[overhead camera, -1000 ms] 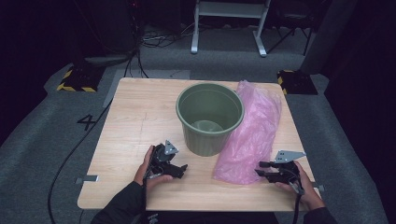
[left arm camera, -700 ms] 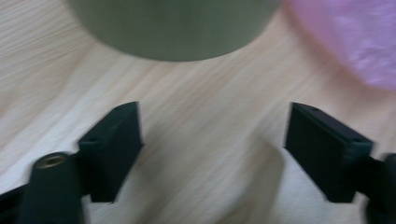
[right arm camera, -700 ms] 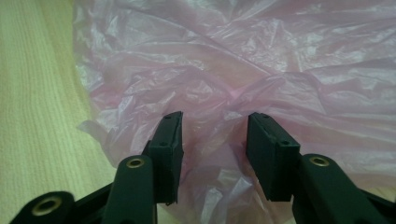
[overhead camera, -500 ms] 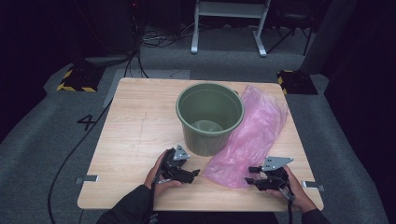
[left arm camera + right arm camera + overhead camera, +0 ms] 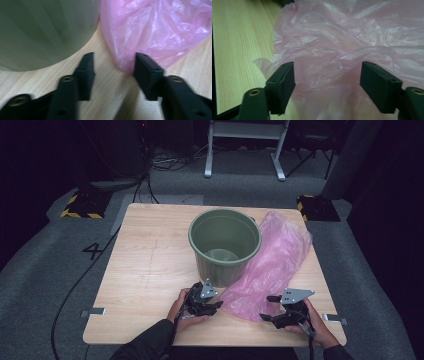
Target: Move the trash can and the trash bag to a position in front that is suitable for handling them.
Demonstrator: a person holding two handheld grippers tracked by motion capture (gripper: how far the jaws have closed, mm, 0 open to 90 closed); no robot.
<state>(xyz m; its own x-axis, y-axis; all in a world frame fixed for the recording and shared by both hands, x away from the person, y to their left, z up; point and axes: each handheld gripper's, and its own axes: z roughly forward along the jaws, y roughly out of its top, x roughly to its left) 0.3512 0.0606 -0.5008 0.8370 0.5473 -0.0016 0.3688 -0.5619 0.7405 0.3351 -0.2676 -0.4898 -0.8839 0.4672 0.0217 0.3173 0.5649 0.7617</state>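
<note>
Crinkled pink plastic bag (image 5: 272, 265) beside smooth round green bucket (image 5: 225, 245), wooden table (image 5: 145, 265).

Bag (image 5: 272, 265) lies right of bucket (image 5: 225, 245) on table (image 5: 145, 265).

Black two-jaw grippers with grey three-cornered plates; dark sleeves.

Wood, plastic film and matt black tools

The bench (image 5: 150, 270) is pale wood with fine straight grain and a smooth satin face. The bag (image 5: 272, 265) is thin pink plastic film, translucent, crinkled and glossy. The bucket (image 5: 225, 245) is smooth, dull green plastic. Both tools' jaws are matt black plastic; each carries a grey metal-looking plate.
</note>
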